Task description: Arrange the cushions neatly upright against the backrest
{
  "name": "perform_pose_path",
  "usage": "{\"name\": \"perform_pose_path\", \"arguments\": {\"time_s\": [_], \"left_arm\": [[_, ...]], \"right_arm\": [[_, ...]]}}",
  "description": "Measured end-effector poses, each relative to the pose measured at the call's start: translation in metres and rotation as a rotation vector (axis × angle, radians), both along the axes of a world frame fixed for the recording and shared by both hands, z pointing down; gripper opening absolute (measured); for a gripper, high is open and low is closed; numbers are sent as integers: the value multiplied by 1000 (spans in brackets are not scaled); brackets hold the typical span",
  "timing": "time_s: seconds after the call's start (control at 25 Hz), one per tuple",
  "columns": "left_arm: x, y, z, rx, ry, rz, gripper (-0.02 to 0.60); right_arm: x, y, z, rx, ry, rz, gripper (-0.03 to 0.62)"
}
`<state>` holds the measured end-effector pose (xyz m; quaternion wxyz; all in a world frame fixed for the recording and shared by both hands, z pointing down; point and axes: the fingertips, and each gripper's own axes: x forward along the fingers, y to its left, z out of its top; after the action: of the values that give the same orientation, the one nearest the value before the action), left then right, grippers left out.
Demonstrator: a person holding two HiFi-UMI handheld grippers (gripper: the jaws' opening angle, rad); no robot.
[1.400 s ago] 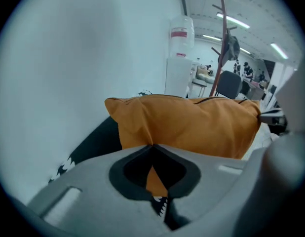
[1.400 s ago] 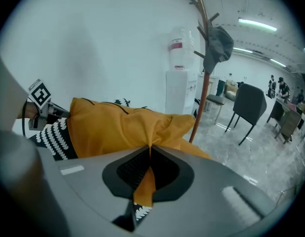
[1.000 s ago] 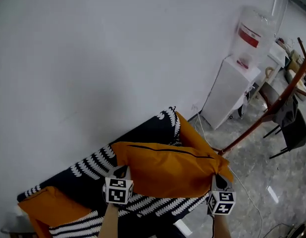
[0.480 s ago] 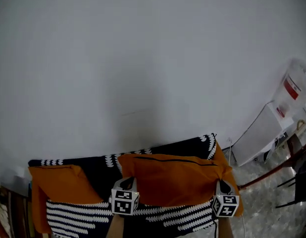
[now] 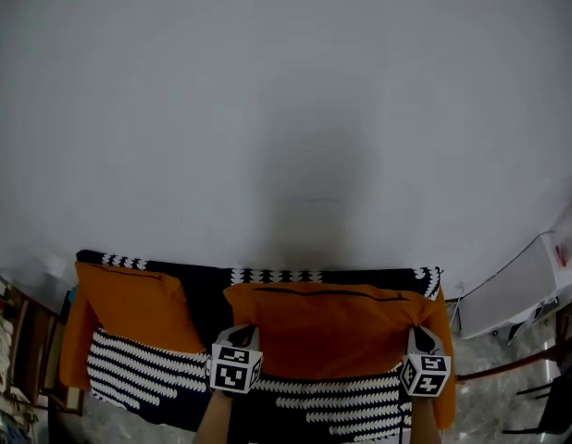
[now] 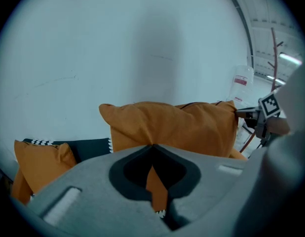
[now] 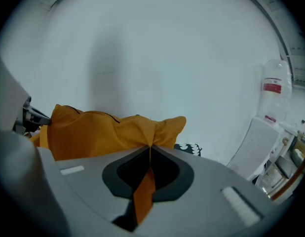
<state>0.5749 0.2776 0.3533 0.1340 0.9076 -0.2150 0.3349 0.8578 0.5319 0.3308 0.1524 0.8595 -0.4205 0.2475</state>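
Observation:
A large orange cushion [image 5: 328, 326] hangs stretched between my two grippers in front of the backrest of a black sofa with white patterning [image 5: 295, 400]. The left gripper [image 5: 242, 333] is shut on the cushion's lower left corner, with orange fabric pinched between the jaws [image 6: 152, 149]. On the lower right corner the right gripper [image 5: 417, 333] is shut too, a fold of fabric running through it [image 7: 150, 152]. The zip edge is on top. A second orange cushion [image 5: 124, 299] leans upright against the backrest at the sofa's left end. A strip of orange [image 5: 443, 377] shows at the sofa's right end.
A white wall [image 5: 286, 109] rises right behind the sofa. A white water dispenser [image 5: 522, 289] with its bottle [image 7: 272, 90] stands to the right, near a reddish-brown pole [image 5: 527, 357]. A wooden shelf [image 5: 27, 345] stands beside the sofa's left end.
The view has swung left, so the sofa now lies level across the frame and the left cushion shows whole. Both grippers keep their hold, and the held cushion has levelled out.

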Motion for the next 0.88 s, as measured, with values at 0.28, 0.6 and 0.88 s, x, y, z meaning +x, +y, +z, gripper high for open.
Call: {"name": "perform_pose_path", "arguments": {"time_s": [0.28,0.6,0.88], "left_arm": [[-3,-10,39,-32,-64,-18,5],[6,-26,101,-74,-153,13,5],[13,-43,138,-96,-203,15,5]], "right_arm": [[8,-24,36,-55,-25,-70,17],[18,-45,92,-133,-57,-133,17],[26,-61,138,-198,-76,-181,18]]}}
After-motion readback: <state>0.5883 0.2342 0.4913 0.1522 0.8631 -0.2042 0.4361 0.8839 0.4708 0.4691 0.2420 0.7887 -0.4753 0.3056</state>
